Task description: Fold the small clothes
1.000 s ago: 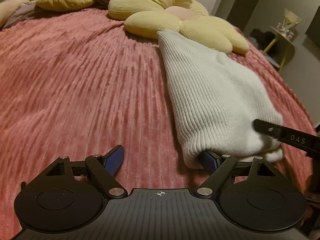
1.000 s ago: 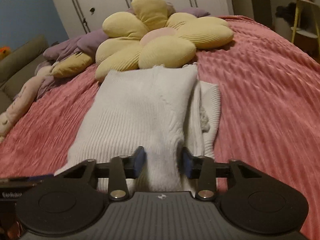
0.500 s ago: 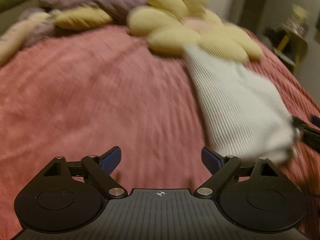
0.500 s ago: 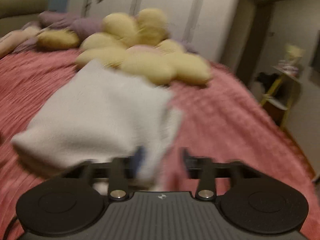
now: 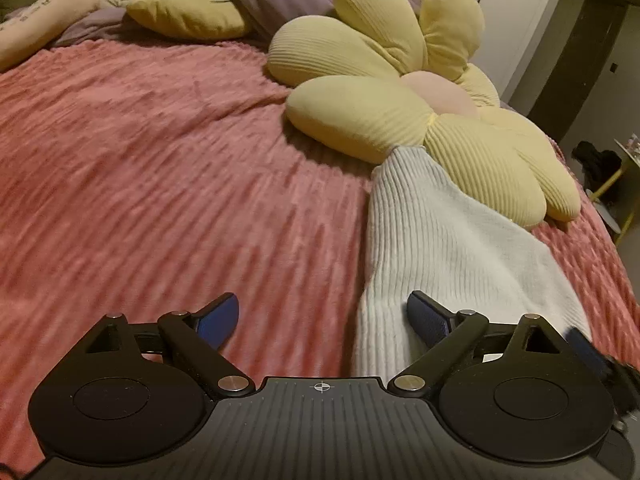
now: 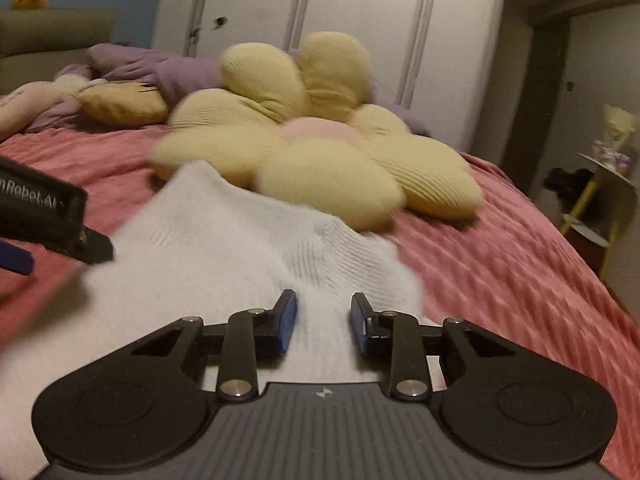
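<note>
A white ribbed knit garment [image 5: 452,248] lies on the pink ribbed bedspread [image 5: 160,184], filling the lower right of the left wrist view; its far end touches the lower petals of the yellow flower-shaped cushion [image 5: 400,112] in the upper right of that frame. The left gripper [image 5: 322,322] has its jaws spread wide: the left blue pad sits over bare bedspread, the right blue pad lies against the near left edge of the garment, and nothing is clamped between them. At the lower right edge of this view a dark blurred piece of the other tool shows. In the right wrist view the garment [image 6: 224,248] runs up the centre from the bottom edge to the cushion [image 6: 312,148] in the middle of the frame. The right gripper [image 6: 324,326] has its jaws set fairly narrow with a raised ridge of the white knit between the blue pads; motion blur leaves it unclear whether the pads press the cloth. The left gripper's body [image 6: 44,216] enters at the left edge. Behind, in the upper half, stand white wardrobe doors [image 6: 320,20], with lilac bedding [image 6: 160,68] to the upper left.
</note>
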`<state>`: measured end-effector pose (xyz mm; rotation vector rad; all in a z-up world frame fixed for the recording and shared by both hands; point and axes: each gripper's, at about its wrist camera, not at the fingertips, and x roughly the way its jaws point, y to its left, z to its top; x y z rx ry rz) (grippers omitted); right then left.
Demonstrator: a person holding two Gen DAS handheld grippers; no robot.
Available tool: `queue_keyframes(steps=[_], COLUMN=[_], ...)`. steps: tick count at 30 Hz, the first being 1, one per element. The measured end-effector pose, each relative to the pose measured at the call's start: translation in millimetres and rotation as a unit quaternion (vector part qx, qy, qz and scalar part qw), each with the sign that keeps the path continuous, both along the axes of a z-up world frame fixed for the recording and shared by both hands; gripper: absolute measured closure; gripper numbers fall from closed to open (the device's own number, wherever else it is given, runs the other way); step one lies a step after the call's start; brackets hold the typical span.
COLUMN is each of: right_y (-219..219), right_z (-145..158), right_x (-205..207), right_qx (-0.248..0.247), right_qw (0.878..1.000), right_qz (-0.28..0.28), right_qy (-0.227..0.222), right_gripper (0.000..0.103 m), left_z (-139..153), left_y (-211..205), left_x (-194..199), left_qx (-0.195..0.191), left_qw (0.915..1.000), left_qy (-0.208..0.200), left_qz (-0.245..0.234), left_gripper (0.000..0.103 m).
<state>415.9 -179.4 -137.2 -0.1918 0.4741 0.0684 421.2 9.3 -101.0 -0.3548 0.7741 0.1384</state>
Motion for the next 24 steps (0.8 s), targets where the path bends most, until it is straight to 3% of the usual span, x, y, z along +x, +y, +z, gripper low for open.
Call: queue_keyframes(steps=[3, 6, 8, 13, 17, 24], right_y=[-9.3, -14.6, -15.4, -15.9, -21.9, -34.0], right_z=[-3.8, -8.8, -9.5, 6.6, 23.1, 11.6], right_x=[-2.6, 3.6, 11.7, -4.8, -45.3, -76.7], right_qx=[0.010, 0.024, 0.030, 0.022, 0.059, 0.071], right_qw=[0.999, 0.999, 0.999, 0.999, 0.998, 0.996], right_qz=[-0.038, -0.041, -0.038, -0.026, -0.019, -0.024], right_qy=[-0.013, -0.012, -0.004, 0.017, 0.017, 0.054], right_gripper=[0.075, 0.074, 0.073, 0.070, 0.069, 0.069], left_z=[-6.7, -15.5, -14.4, 10.5, 20.3, 5.9], left_y=[-9.2, -15.1, -14.2, -0.1, 1.9, -12.0], left_x=[-1.9, -3.4, -5.6, -21.6, -45.1, -68.8], left_qx=[0.004, 0.053, 0.067, 0.051, 0.034, 0.072], left_qw=[0.9998, 0.9980, 0.9968, 0.9976, 0.9964, 0.9929], left_qy=[-0.016, -0.030, -0.036, -0.007, 0.013, 0.022], left_qz=[-0.009, -0.018, -0.027, -0.046, -0.076, -0.093], left_gripper=[0.007, 0.001, 0.001, 0.002, 0.002, 0.002])
